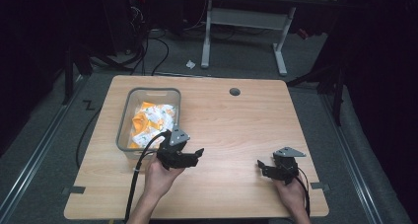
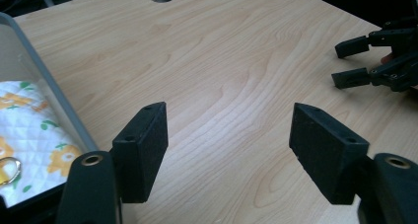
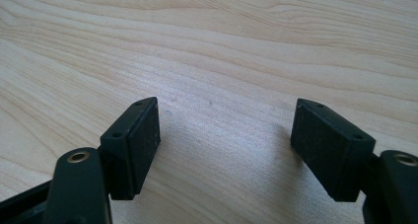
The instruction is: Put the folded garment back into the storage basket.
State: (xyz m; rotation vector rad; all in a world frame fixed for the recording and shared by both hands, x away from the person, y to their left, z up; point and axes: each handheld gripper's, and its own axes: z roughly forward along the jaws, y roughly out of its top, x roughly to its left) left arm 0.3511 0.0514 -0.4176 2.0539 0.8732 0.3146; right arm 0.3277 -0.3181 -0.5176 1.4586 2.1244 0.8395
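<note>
Left gripper: jaws spread wide, nothing between the pads, bare wooden table beneath. It sits just beside the grey bin of orange-and-white printed packets, near the bin's front right corner. Right gripper: jaws likewise apart and empty over the tabletop, well apart from the bin.
</note>
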